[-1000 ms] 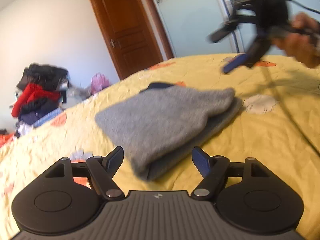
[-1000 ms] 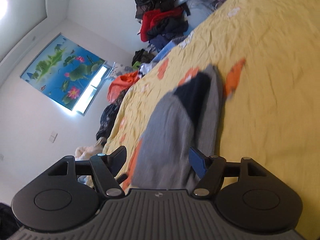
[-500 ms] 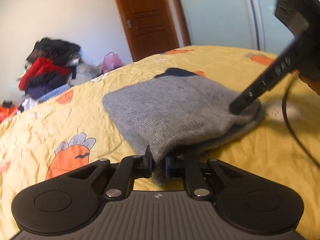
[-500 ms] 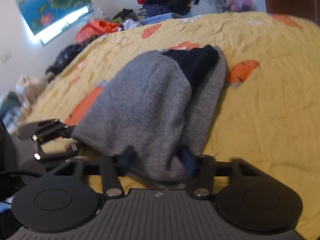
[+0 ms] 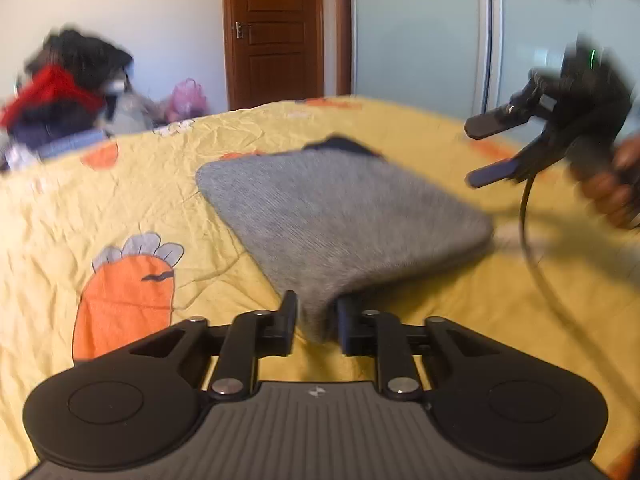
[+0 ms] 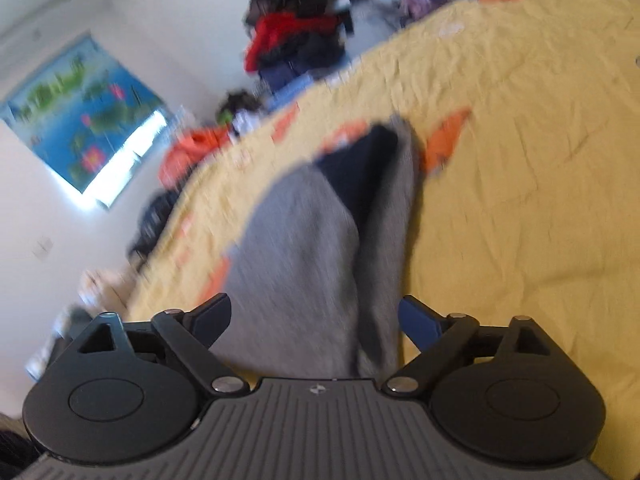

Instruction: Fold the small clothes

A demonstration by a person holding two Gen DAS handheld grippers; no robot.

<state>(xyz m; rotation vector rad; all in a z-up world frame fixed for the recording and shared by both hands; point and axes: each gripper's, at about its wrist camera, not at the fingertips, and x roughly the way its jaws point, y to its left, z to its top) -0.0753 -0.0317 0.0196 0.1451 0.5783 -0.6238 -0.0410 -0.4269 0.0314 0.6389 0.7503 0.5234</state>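
A folded grey knit garment [image 5: 344, 208] with a dark navy part at its far end lies on the yellow bedspread [image 5: 120, 184]. My left gripper [image 5: 316, 316] is shut on the garment's near corner. My right gripper [image 6: 316, 316] is open, above the garment's [image 6: 312, 264] near end and not touching it. It also shows in the left wrist view [image 5: 492, 148], open in the air at the right, held by a hand. The navy part [image 6: 360, 172] shows at the garment's far end in the right wrist view.
A heap of dark and red clothes [image 5: 64, 92] stands beyond the bed at the left, also in the right wrist view [image 6: 296, 28]. A brown door [image 5: 276, 32] and pale wardrobe panels [image 5: 416, 28] stand behind. A black cable [image 5: 532, 240] hangs from the right gripper.
My right gripper has opened, let go of the garment and lifted off to the right. My left gripper has stayed shut on the near corner, and the garment has flattened.
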